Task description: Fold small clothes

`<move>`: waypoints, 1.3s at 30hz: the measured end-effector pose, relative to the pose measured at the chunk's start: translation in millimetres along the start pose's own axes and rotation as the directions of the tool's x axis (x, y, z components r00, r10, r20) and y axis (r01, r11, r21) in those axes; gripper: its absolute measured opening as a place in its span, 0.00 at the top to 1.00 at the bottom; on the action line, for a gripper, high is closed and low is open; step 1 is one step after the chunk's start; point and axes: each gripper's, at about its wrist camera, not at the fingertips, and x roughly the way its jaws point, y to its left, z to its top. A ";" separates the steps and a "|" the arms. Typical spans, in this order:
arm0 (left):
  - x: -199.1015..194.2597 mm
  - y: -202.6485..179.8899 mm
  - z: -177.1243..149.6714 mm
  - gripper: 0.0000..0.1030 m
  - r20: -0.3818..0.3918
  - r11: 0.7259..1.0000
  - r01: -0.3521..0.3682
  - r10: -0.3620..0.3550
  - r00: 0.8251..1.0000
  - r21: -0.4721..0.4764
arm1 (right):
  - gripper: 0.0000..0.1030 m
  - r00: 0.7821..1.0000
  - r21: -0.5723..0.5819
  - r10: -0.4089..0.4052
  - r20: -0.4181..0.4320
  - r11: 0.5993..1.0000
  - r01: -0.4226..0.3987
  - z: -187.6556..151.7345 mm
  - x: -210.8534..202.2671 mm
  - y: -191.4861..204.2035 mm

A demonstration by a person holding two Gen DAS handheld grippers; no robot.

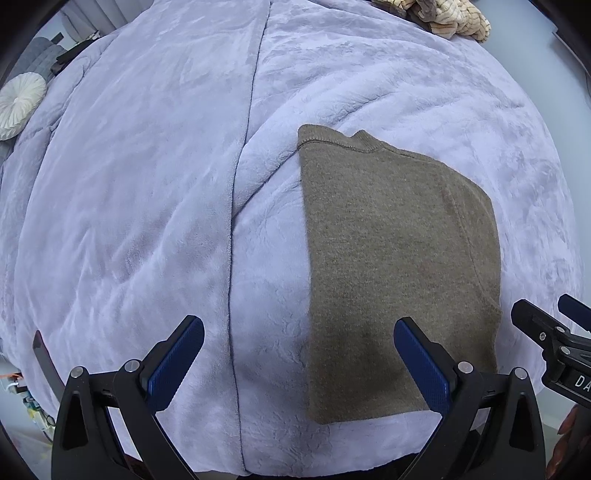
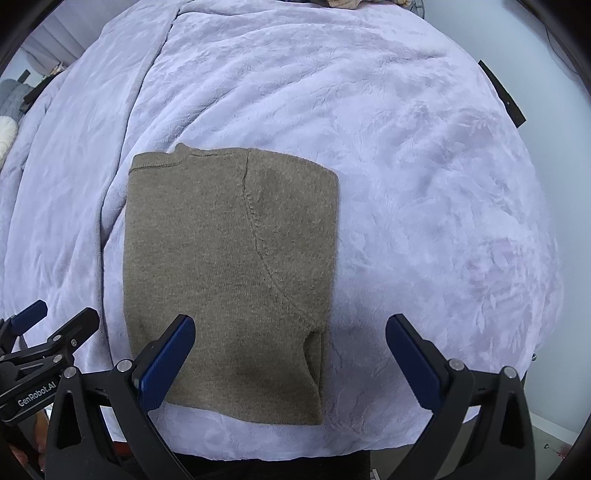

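Item: small knit garment (image 2: 229, 273), olive-brown, lying flat on the lilac plush blanket (image 2: 424, 192) of a bed, near its front edge. It is already doubled into a tall rectangle, with the ribbed collar at the far end, a curved sleeve seam running down the right half, and a folded layer showing at the near right corner.

Step in hand (a judgement): the lengthwise folds look done; a crosswise fold, bringing the near hem up toward the collar or the reverse, appears to be what is left. That calls for both claws to take the two near corners together and lift evenly, since loose knit on a soft plush surface is likely to drag and slip out of square.

Left claw (image 1: 299, 365): jaws wide apart, holding nothing. In its own view the right blue pad (image 1: 421, 365) overlaps the garment's near left portion; whether it touches the cloth cannot be told.

Right claw (image 2: 291, 362): jaws wide apart, empty. Its left pad (image 2: 166, 365) overlaps the near left part of the garment, its right pad (image 2: 413, 365) is over bare blanket; contact cannot be told.

Other stock: a cream cable-knit heap (image 1: 447, 16) at the far end of the bed, well apart; a round pleated cushion (image 1: 20, 103) off to the left.
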 end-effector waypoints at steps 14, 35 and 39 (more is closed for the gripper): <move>-0.1 0.6 1.6 0.00 -0.001 1.000 0.000 0.000 1.000 0.002 | 0.00 1.000 -0.012 -0.013 0.008 1.000 0.013 3.7 -0.4 2.9; 3.7 -0.3 4.9 0.00 -0.003 1.000 -0.006 0.006 1.000 0.010 | 0.00 1.000 -0.012 -0.012 0.002 1.000 0.012 6.0 1.8 3.1; 4.0 -0.3 4.8 0.00 -0.005 1.000 -0.004 0.004 1.000 0.011 | 0.00 1.000 -0.012 -0.012 0.002 1.000 0.012 5.9 2.0 3.3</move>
